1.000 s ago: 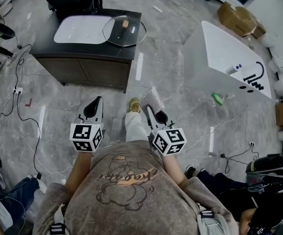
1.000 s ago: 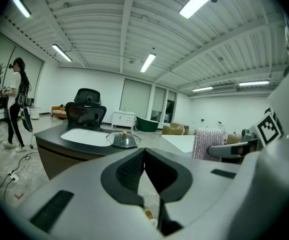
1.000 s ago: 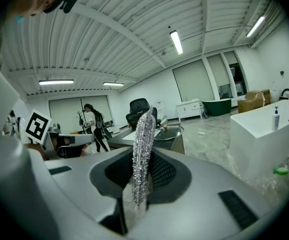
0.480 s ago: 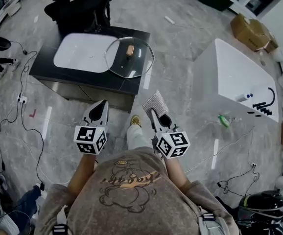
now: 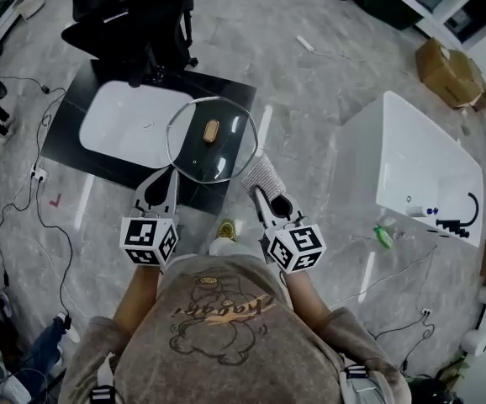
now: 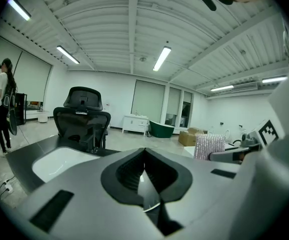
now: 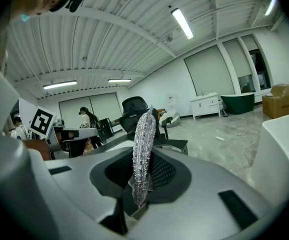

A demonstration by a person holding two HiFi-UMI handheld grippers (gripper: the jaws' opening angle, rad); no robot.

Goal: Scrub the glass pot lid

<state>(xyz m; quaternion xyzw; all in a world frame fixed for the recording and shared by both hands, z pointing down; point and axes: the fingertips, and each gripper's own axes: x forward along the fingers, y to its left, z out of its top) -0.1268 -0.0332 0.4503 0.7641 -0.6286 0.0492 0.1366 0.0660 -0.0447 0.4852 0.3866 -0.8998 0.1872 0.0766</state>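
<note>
Facing the black counter, the person has both grippers out front. Left gripper: jaws fully together, nothing clamped, tips near the closest rim of the glass pot lid; can't tell if they touch. Lid lies flat on the counter, tan knob up, overlapping the right edge of the white basin. Right gripper: jaws clamped on a silver mesh scrubber, upright, just right of the lid
</note>
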